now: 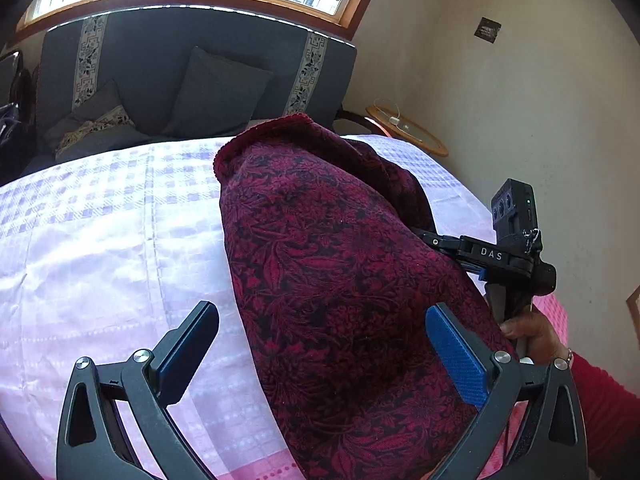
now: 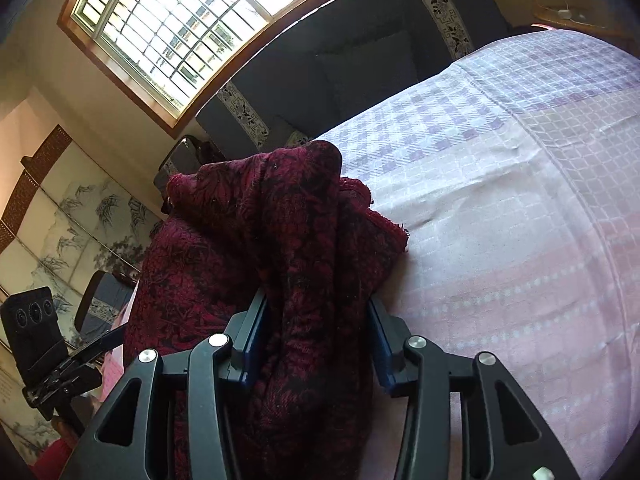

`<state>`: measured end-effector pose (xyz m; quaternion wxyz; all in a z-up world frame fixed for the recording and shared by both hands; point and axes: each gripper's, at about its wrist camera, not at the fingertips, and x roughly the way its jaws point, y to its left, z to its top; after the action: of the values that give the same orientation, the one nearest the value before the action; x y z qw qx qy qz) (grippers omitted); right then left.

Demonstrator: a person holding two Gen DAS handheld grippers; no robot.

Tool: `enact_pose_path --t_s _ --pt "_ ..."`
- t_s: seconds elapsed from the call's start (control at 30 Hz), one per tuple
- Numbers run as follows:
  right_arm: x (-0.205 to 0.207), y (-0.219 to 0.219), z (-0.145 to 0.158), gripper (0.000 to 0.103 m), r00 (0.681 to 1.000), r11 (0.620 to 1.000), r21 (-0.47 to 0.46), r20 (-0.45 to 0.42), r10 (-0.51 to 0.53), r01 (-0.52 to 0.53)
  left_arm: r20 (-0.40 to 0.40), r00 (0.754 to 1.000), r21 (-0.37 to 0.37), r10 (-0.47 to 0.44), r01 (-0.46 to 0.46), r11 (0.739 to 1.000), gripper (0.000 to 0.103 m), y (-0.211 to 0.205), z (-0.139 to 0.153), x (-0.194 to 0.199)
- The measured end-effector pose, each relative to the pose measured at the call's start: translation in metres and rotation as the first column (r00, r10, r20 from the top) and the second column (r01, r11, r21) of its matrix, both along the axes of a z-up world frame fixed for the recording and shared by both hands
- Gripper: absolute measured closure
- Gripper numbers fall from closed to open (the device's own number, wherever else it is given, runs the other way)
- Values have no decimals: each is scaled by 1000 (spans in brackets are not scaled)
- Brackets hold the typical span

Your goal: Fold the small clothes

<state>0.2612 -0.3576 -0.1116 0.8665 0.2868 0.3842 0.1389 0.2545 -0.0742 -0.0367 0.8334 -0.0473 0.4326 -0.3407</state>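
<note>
A dark red floral cloth (image 1: 320, 240) is lifted off the bed into a draped mound. In the right wrist view the cloth (image 2: 288, 220) is bunched in thick folds between the blue pads of my right gripper (image 2: 316, 300), which is shut on it. The right gripper's body (image 1: 492, 256) shows in the left wrist view, its fingertips buried in the cloth's right side. My left gripper (image 1: 322, 312) is open wide. The cloth's lower part runs between its fingers, with the right pad (image 1: 456, 356) lying against the fabric and the left pad (image 1: 188, 348) apart from it.
The bed cover (image 1: 100, 240) is pale pink and lilac checks. Beyond it is a dark blue sofa (image 1: 192, 60) with cushions under a window (image 2: 160, 20). A round wooden side table (image 1: 404, 128) stands at the far right. A hand (image 1: 528, 328) with a red sleeve holds the right gripper.
</note>
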Motion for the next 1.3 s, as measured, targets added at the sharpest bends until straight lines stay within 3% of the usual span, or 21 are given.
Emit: enact_pose_path --t_s 0.13,0.4,0.9,1.0,1.17,1.3 --pt "1 -1 -1 60 1000 1000 11 -3 -4 4 -54 998 1 25 -25 1000 0 1 -15 18" --pt "-7 -8 -5 57 1000 1000 7 -3 -16 16 34 999 76 -15 13 997 0 -17 -17 18" --pt "-9 -5 -4 54 1000 999 -18 2 -29 29 62 997 80 -43 38 996 0 -28 -23 26" --pt "-9 -6 -4 53 1000 999 -15 0 -29 29 54 997 62 -51 48 997 0 -26 -26 28" --pt "-9 -6 -4 53 1000 999 -13 -1 -29 29 -27 997 -27 -74 74 997 0 -20 -37 38" --pt "-9 -6 -4 53 1000 1000 -11 -3 -28 28 -28 995 -44 -94 93 995 0 -19 -40 38"
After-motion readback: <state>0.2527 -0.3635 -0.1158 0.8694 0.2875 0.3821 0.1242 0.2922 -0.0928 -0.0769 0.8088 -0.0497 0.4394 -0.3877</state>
